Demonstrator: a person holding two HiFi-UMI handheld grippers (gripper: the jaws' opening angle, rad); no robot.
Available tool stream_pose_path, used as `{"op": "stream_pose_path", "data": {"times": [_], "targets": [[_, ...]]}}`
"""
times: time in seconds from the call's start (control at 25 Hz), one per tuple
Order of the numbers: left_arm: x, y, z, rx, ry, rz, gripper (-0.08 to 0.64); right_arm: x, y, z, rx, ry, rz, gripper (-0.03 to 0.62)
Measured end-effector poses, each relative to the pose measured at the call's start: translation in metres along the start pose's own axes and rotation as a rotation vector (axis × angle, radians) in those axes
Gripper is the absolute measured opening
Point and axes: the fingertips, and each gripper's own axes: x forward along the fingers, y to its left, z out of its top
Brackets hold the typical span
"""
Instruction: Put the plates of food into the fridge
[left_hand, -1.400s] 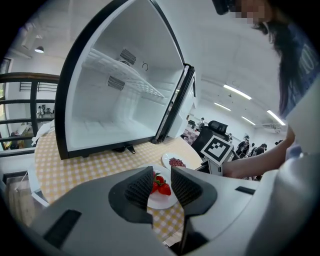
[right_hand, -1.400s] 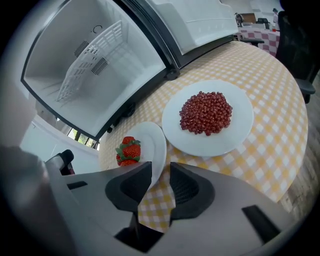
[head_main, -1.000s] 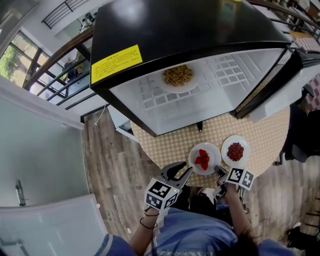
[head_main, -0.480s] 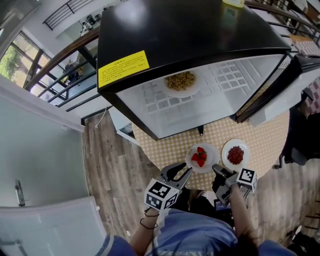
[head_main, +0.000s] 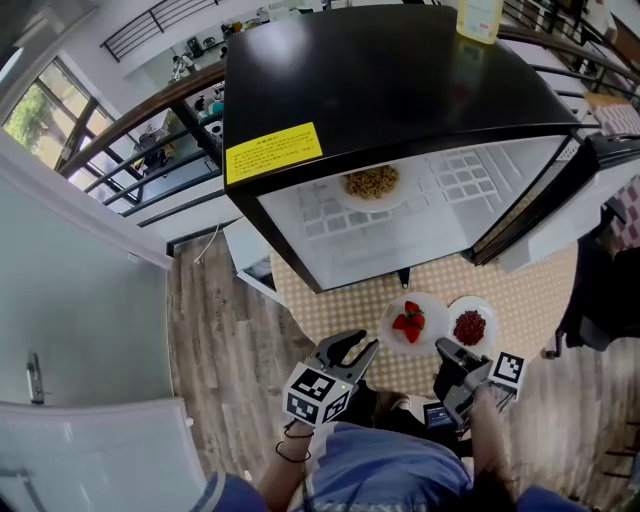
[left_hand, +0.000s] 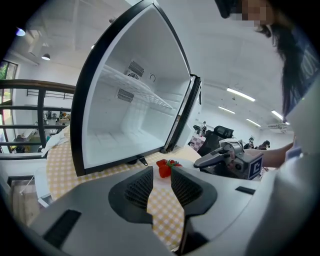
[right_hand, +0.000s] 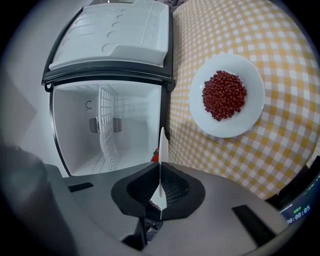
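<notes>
While the right gripper (right_hand: 160, 172) is clamping its jaws onto the rim of a white round plate (head_main: 434, 320) carrying red strawberries (head_main: 407, 322), the plate is showing edge-on as a thin white line between the pads in the right gripper view. Seen from the head view, this plate is lying at 11 o'clock of the right gripper, over a round table covered with a yellow-and-white checked cloth (head_main: 340, 290).

A second white round plate (right_hand: 250, 107), heaped with small dark red beans (right_hand: 224, 95), is resting on the cloth just beside the first, at its 3 o'clock.

The left gripper (left_hand: 161, 175) is hovering at 8 o'clock of the strawberry plate. Its jaws are standing narrowly apart and are gripping nothing; only cloth and strawberries are showing beyond the gap.

A black box-shaped fridge (head_main: 400, 80) with a white interior is standing at 12 o'clock on the table, with its door (right_hand: 115, 35) swung open at 3 o'clock. Inside, a third white plate (head_main: 385, 202) of brownish food (head_main: 372, 183) is sitting on the fridge's white interior.
</notes>
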Motion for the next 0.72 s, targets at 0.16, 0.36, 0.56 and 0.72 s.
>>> {"op": "stream_pose_path", "data": {"times": [0.16, 0.36, 0.56, 0.72], "targets": [[-0.004, 0.003, 0.007, 0.008, -0.020, 0.012, 0.118, 0.007, 0.024, 0.011, -0.055, 0.005, 0.038, 0.021], [-0.009, 0.009, 0.016, 0.006, -0.045, 0.034, 0.120, 0.040, 0.053, 0.022, -0.104, 0.025, 0.075, 0.021], [-0.012, 0.011, 0.022, 0.010, -0.056, 0.036, 0.120, 0.086, 0.080, 0.026, -0.115, 0.047, 0.114, 0.021], [-0.013, 0.011, 0.016, 0.006, -0.044, 0.036, 0.120, 0.122, 0.097, 0.029, -0.130, 0.058, 0.118, 0.021]]}}
